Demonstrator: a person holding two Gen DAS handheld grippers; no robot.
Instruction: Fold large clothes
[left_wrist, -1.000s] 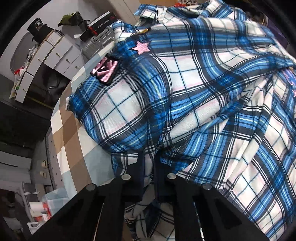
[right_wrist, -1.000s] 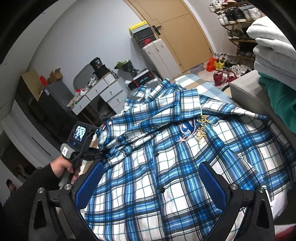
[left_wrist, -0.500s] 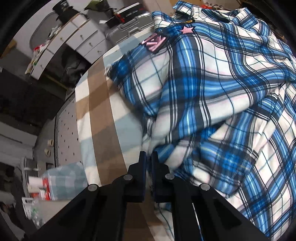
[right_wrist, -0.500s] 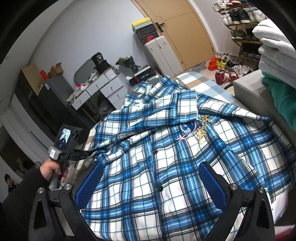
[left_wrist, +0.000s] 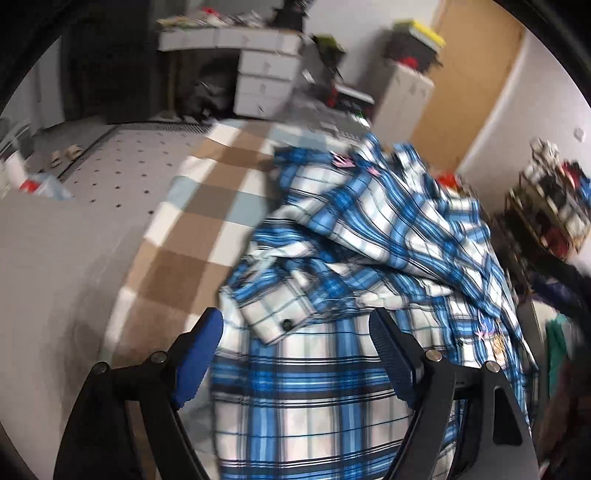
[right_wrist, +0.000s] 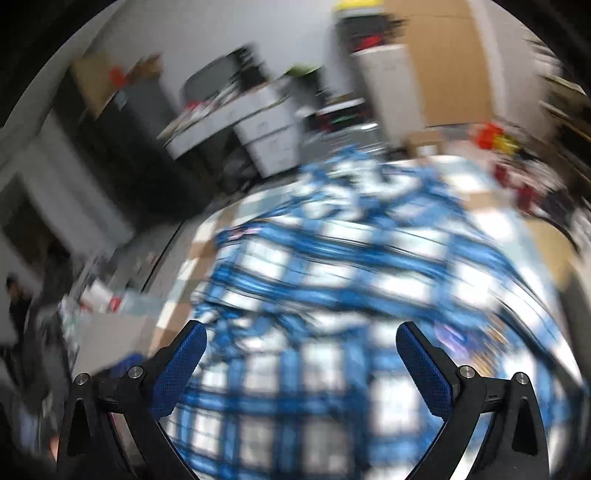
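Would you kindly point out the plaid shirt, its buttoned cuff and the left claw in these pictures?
plaid shirt (left_wrist: 369, 236), left wrist view, on the bunched upper folds.
buttoned cuff (left_wrist: 277, 317), left wrist view, on the cuff panel just above its dark button.
left claw (left_wrist: 295, 345), left wrist view, midway between its open blue fingertips.

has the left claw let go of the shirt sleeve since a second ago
Yes. The left claw is now open over the shirt, with the cuff lying free beside the checked cover.
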